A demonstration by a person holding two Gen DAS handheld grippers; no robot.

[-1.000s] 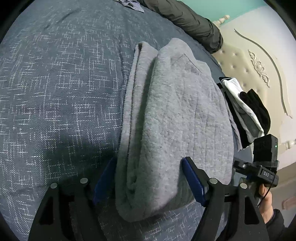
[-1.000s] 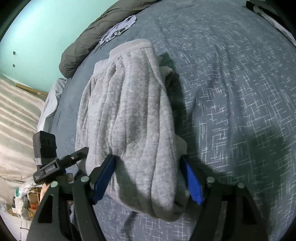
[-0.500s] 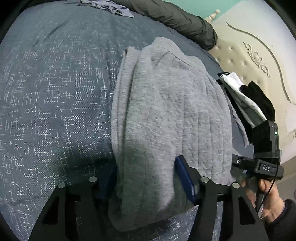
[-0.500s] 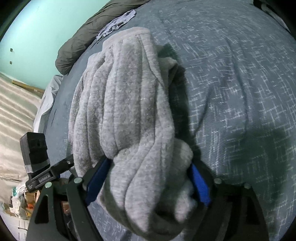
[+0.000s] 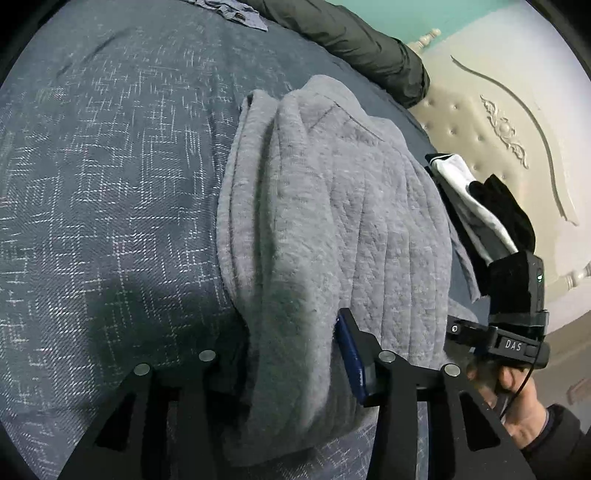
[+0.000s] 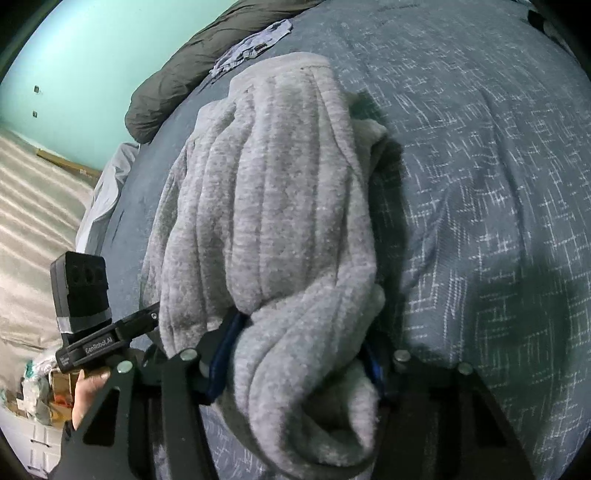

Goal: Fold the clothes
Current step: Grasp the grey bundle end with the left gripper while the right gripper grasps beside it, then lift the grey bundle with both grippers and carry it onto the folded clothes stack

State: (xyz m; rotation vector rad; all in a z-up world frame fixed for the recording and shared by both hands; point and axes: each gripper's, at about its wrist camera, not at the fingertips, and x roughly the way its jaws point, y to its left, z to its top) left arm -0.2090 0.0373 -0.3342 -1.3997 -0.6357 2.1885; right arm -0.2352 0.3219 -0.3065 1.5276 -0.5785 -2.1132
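Note:
A folded grey fleece garment [image 5: 332, 229] lies bunched lengthwise on the dark blue patterned bedspread [image 5: 110, 184]. My left gripper [image 5: 291, 354] is shut on one end of it, the thick fold squeezed between the blue pads. At the opposite end, my right gripper [image 6: 295, 354] is shut on the same grey garment [image 6: 273, 206], whose bundle bulges over and below the fingers. Each view shows the other gripper's black handle at the edge, held by a hand [image 5: 517, 391].
A dark olive jacket [image 5: 354, 40] and a small bluish cloth [image 5: 229, 11] lie at the bed's far side. Black and white clothes [image 5: 484, 206] sit by the cream tufted headboard [image 5: 517, 122]. The bedspread [image 6: 498, 184] spreads wide beside the garment. Floor clutter [image 6: 33, 387] shows low left.
Both grippers have closed in on the garment's ends, going from wide around it to pinching it. The bundle is gathered tighter and has shifted slightly.

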